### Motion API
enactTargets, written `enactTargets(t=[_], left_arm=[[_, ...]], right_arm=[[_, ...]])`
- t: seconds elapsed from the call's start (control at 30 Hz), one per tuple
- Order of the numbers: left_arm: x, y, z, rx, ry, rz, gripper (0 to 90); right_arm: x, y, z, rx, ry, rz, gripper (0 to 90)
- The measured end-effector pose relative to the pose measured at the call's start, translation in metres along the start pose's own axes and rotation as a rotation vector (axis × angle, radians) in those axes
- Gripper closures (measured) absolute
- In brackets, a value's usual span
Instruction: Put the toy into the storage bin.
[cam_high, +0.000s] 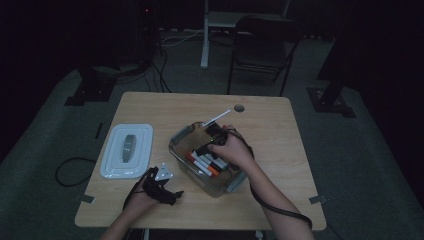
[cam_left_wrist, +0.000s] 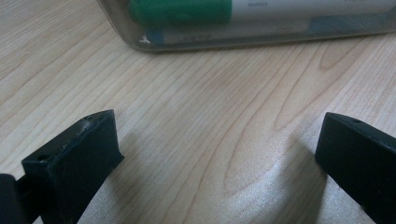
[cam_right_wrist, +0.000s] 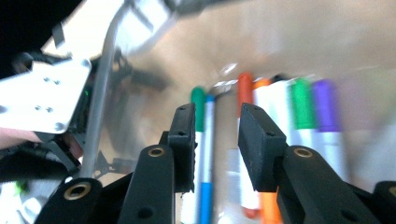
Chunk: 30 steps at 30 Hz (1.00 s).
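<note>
Markers (cam_high: 207, 162) lie side by side in a clear plastic bin (cam_high: 176, 148) near the middle of the desk (cam_high: 270, 130), their caps orange, red and black in the high view; the right gripper view shows green (cam_right_wrist: 198, 105), blue, orange (cam_right_wrist: 244, 91) and purple (cam_right_wrist: 324, 105) ones on the bin's floor. One white marker (cam_high: 216, 118) leans out over the bin's far rim, its tip pointing away across the desk. Over the bin's far half hangs the right gripper (cam_high: 218, 134), held in the person's right hand (cam_high: 234, 152); its own view looks down between its jaws (cam_right_wrist: 215, 140), which stand a narrow way apart with nothing pinched, the pads clear of the markers below them. The picture there is smeared, so finer detail cannot be told. Just beside the bin's near left corner, the left gripper (cam_high: 161, 187) rests low on the desk in the person's left hand (cam_high: 140, 202); in the left gripper view its jaws stand wide apart over bare wood, with the bin's wall and a green-capped marker (cam_left_wrist: 180, 11) just ahead. Left of the bin, apart from it, lies a white lid (cam_high: 127, 150) with a grey handle. A dark chair (cam_high: 262, 45) stands beyond the desk.
</note>
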<state>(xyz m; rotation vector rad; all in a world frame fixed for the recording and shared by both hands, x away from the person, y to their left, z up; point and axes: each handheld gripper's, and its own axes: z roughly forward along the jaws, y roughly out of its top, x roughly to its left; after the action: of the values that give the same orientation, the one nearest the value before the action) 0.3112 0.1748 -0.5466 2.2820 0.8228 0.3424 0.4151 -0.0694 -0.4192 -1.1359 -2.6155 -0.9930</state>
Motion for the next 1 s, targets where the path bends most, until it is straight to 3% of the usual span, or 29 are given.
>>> enactTargets(t=[0.07,0.1,0.23,0.4,0.53,0.67,0.8,1.0], left_arm=[[0.000,0.000,0.000,0.000,0.000,0.000,0.4],[0.000,0.000,0.000,0.000,0.000,0.000,0.4],[0.000,0.000,0.000,-0.004,0.001,-0.003,0.4],[0.000,0.000,0.000,-0.003,0.001,-0.002,0.4],[0.000,0.000,0.000,-0.001,0.001,0.001,0.4],[0.000,0.000,0.000,-0.001,0.001,0.000,0.4],[0.000,0.000,0.000,-0.001,0.001,0.001,0.4],[0.000,0.000,0.000,-0.002,0.001,0.001,0.4]], right_arm=[[-0.011,-0.002,-0.021,-0.065,-0.019,0.009,63.2],[-0.011,-0.002,-0.021,-0.065,-0.019,0.009,63.2],[-0.046,-0.012,-0.061,-0.174,-0.105,0.061,57.7],[-0.093,-0.027,-0.076,-0.223,-0.184,0.195,57.4],[-0.128,-0.041,-0.058,-0.186,-0.206,0.321,61.8],[-0.151,-0.048,-0.027,-0.134,-0.230,0.399,62.7],[-0.163,-0.048,0.000,-0.111,-0.245,0.441,62.2],[-0.167,-0.042,0.020,-0.083,-0.277,0.459,61.9]])
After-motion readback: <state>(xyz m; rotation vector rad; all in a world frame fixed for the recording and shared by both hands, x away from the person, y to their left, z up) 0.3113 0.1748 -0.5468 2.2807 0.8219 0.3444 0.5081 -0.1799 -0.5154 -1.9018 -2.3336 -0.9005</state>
